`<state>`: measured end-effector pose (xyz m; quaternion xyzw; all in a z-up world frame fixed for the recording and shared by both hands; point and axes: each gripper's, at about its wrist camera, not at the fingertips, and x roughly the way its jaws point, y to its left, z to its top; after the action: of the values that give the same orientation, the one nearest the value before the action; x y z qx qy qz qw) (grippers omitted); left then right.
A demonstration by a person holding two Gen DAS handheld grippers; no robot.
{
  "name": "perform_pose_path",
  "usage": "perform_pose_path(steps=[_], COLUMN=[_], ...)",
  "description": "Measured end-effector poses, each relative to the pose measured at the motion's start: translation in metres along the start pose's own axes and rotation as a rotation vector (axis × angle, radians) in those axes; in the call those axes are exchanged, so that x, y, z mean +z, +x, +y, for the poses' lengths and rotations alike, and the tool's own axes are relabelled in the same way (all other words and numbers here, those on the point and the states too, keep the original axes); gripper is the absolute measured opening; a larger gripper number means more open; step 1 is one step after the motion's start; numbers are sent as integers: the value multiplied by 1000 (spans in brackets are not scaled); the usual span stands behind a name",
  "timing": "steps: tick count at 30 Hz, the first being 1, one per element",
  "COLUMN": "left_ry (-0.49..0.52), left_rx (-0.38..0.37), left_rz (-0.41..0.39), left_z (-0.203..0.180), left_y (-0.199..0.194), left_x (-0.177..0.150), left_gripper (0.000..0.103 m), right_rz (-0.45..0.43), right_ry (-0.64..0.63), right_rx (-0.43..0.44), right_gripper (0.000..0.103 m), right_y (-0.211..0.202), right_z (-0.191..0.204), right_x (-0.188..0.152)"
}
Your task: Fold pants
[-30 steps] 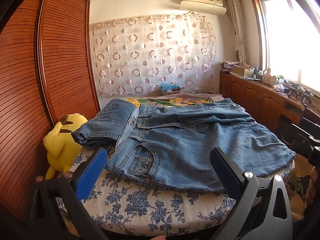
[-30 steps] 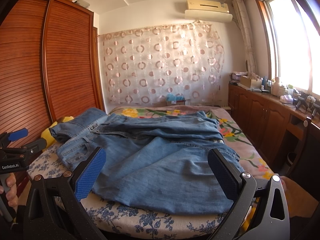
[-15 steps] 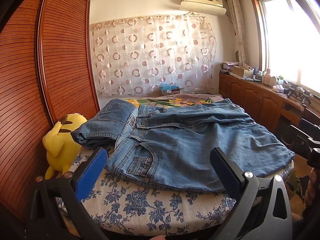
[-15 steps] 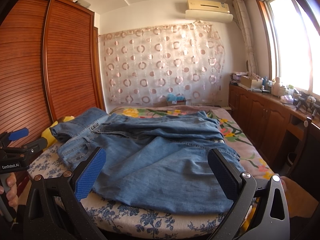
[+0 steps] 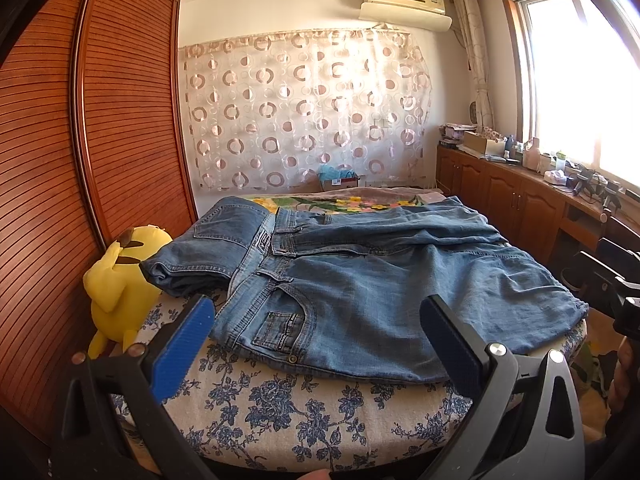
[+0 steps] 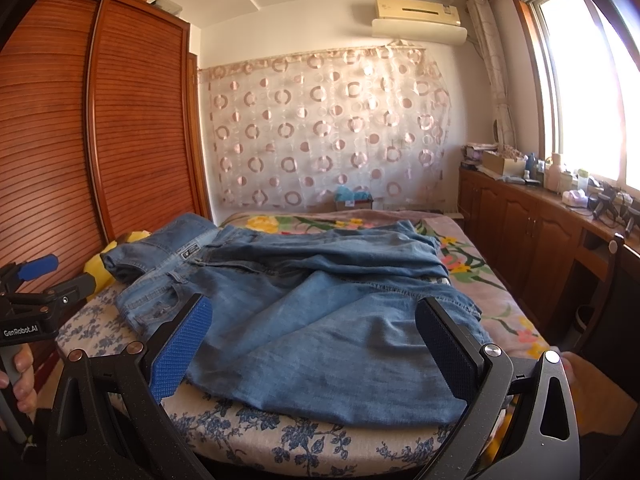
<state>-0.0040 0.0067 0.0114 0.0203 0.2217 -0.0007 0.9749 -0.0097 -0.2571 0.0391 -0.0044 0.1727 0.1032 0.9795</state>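
Blue jeans [image 5: 360, 280] lie spread across the near end of the bed [image 5: 304, 412], on its blue-flower sheet, waistband toward the left, legs running right. Front pocket with small label and a rivet faces the left wrist camera, near the bed's front edge. One section with a back pocket [image 5: 228, 224] is flopped over to the left of the waistband, its folded edge bunched beside the yellow plush toy [image 5: 120, 280], which sits between the bed's left side and the slatted wood wardrobe [image 5: 80, 160]. An upper layer of denim lies wrinkled across the far side; the lower layer reaches the bed's right edge with a frayed hem. Left gripper [image 5: 316, 336] is spread wide, nothing between the blue pads, held off the near edge of the bed and not touching the denim. Right gripper [image 6: 314, 344] is also spread wide, empty, hovering at the bed's front edge over the leg end of the jeans [image 6: 340, 320], no contact visible. In the right wrist view the left gripper [image 6: 36, 292] shows at far left with a hand [image 6: 18, 376] on its handle. Patterned curtain [image 5: 304, 116] on the back wall, air conditioner [image 5: 404, 0] above it, wood cabinets [image 5: 500, 200] with clutter under the bright window on the right.
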Motion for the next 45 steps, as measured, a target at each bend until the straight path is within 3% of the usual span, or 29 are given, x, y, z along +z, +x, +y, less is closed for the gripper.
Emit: perform_pose_path(steps=[12,25,35,45], left_ry=[5,-29,-23,-42], left_rx=[-14,2,38,-15], left_rz=[57,121,170,220], left_z=[12,53,83,100], left_y=[16,45,69,96], left_x=[-12,-36,-45,-48], left_gripper=[103,103,100,97], right_rz=[38,97,135,205], right_ry=[2,30,23,-15], right_rx=[13,-39,-23,3], right_gripper=[103,103,93,87], right_y=[16,28,33,43], right_z=[11,-26,-44,-52], right_x=[-19,-31,-39,-51])
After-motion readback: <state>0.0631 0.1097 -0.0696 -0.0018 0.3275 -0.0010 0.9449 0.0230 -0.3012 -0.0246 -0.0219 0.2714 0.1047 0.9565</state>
